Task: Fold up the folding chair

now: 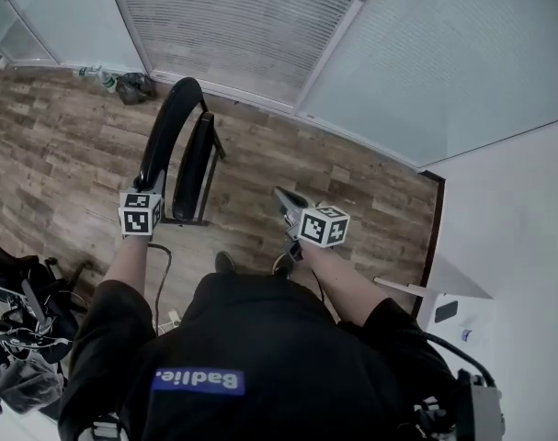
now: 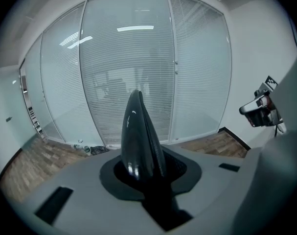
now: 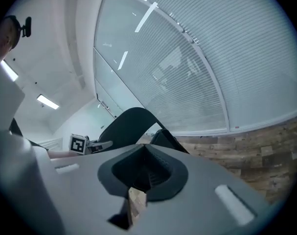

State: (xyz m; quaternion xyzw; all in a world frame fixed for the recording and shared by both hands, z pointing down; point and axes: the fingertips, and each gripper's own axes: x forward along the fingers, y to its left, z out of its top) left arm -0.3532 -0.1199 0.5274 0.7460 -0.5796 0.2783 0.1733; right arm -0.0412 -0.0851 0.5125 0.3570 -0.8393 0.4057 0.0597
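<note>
Head view: I stood over the chair [image 1: 194, 159], which was upright on the wooden floor [image 1: 67, 154] just ahead of my feet, in front of the glass wall [image 1: 251, 26] with its blinds.
Chair: black. Its seat [image 1: 196, 154] stood on edge beside the curved backrest [image 1: 166, 122], with a narrow gap between the two.
Left claw [image 1: 148, 191]: narrow, and clamped on the near end of the backrest's rim. My left arm reached straight out to it.
Left gripper view: the glossy black rim of the backrest rose from between my jaws, which pressed it from both sides. The right claw [image 2: 258, 112] showed at the far right, against the white wall.
Right claw: jaws brought fully together, with nothing between them. I held it in the air to the right of the chair, well apart from it.
Right gripper view: my jaws met. Beyond them were the backrest, the seat and, at the left, the left claw on the rim.
Floor by the glass: a dark bag [image 1: 134, 87] lay against the base of the wall, beyond the chair.
</note>
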